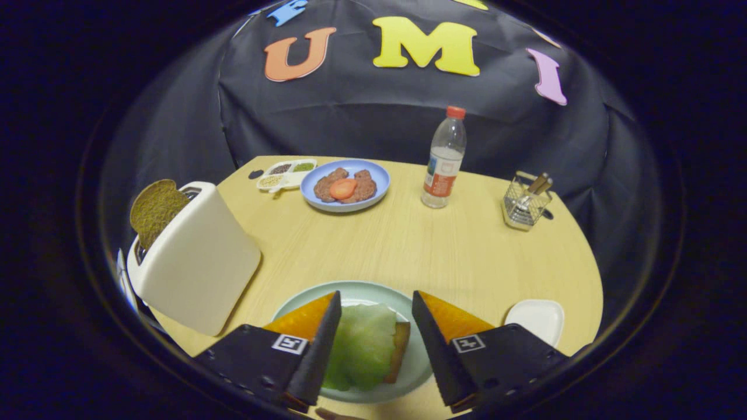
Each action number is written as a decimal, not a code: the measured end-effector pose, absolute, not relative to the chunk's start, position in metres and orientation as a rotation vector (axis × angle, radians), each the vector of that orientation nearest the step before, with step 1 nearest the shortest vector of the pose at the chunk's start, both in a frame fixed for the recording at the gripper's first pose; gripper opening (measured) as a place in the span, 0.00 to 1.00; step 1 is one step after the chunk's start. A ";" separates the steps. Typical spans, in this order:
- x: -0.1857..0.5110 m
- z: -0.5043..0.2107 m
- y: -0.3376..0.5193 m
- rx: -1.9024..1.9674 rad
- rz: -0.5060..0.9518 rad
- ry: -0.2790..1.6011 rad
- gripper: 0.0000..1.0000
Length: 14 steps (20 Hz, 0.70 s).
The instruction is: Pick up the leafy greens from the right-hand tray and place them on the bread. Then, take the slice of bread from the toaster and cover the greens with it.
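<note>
Gripper view: pale, crinkled leafy greens (365, 344) atop bread (400, 350) on plate (373, 291), between wide-open, empty fingers (327, 338).

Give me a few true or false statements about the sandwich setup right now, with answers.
1. The greens lie on the bread on the green plate. True.
2. The gripper fingers are clamped on the greens. False: they stand open, either side of them.
3. A bread slice sticks out of the toaster. True.
4. The white tray holds more greens. False: nothing lies on it.
5. The bottle lies on its side. False: it stands upright.
</note>
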State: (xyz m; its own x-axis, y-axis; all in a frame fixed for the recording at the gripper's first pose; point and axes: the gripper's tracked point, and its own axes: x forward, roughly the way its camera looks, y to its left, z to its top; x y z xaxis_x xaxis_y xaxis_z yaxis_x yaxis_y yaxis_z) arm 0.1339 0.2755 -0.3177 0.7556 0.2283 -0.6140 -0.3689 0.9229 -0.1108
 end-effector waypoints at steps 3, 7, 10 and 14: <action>0.119 -0.276 0.289 -0.269 0.346 0.538 0.89; 0.095 -0.222 0.323 -0.257 0.376 0.431 0.96; 0.073 -0.193 0.358 -0.216 0.401 0.397 0.96; 0.053 -0.172 0.409 -0.194 0.422 0.361 0.96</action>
